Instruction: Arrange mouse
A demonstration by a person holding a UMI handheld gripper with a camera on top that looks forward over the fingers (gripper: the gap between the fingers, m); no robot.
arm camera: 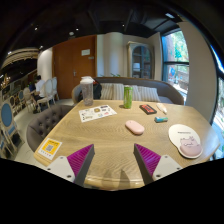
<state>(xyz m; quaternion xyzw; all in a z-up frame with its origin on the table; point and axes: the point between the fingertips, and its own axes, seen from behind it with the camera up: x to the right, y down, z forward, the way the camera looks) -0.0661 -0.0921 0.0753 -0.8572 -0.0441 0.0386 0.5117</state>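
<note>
A pink mouse (134, 126) lies on the wooden table (110, 140), beyond my fingers and a little to the right. A round white mouse pad (186, 141) with a pink patch lies at the table's right end. My gripper (114, 160) is above the near table edge, its two purple pads (80, 158) wide apart with nothing between them.
A green bottle (127, 96) stands at the far side. White papers (97, 113) lie at the far left, a yellow book (47, 150) at the near left. A dark box (148, 108) and small teal item (160, 119) lie beyond the mouse. Chairs (40, 125) stand left.
</note>
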